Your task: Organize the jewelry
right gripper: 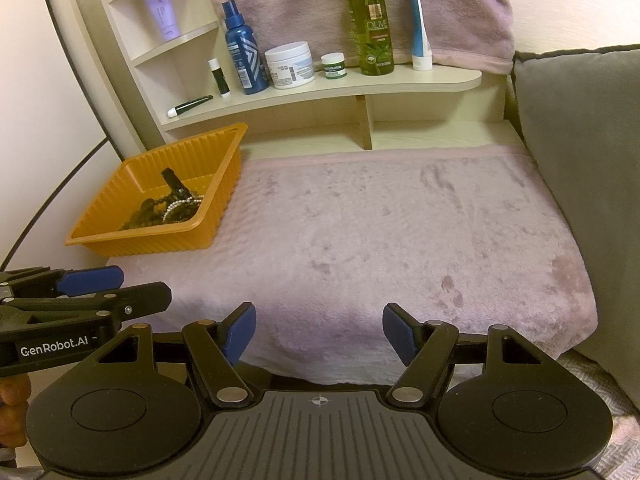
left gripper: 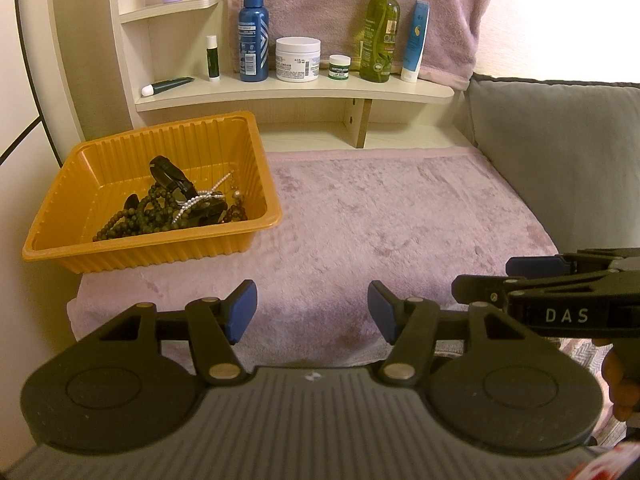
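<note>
An orange ribbed tray sits at the left on a pink plush cloth. In it lies a pile of jewelry: dark bead strings, a pearl strand and black pieces. The tray and the jewelry also show in the right wrist view. My left gripper is open and empty, low over the cloth's front edge, to the right of the tray. My right gripper is open and empty beside it, over the cloth. Each gripper shows at the edge of the other's view.
A curved shelf behind the cloth holds bottles, jars and tubes, among them a blue bottle and an olive spray bottle. A pink towel hangs behind. A grey cushion borders the right side.
</note>
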The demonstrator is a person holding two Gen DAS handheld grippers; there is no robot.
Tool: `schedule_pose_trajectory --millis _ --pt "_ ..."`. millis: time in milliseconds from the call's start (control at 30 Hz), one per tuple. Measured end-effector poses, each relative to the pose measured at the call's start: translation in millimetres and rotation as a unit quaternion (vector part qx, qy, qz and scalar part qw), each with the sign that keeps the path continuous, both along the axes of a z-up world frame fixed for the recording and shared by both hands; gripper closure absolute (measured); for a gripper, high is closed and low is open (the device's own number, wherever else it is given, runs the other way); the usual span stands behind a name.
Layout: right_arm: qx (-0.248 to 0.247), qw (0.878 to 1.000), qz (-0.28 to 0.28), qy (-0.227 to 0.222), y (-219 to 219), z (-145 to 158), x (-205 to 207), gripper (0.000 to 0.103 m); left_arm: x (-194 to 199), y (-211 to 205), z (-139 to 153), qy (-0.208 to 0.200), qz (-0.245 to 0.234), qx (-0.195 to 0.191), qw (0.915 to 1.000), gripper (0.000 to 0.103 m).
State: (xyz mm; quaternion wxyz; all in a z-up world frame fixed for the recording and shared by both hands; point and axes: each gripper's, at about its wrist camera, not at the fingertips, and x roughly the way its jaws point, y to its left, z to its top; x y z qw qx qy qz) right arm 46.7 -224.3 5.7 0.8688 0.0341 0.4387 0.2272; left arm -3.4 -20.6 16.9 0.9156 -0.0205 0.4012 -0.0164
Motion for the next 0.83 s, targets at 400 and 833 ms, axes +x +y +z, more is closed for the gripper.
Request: schedule_pose_trajectory --millis 400,833 --pt "0.0 1.0 0.0 0.0 0.6 -0.2 -0.2 0.033 0.3 0.7 0.2 0.0 0.0 -0.001 1.0 0.044" --pt "0.0 1.0 -0.001 0.0 0.4 -0.6 0.0 0.033 0.1 -0.4 1.3 -0.007 0.001 0.002 1.0 0.044"
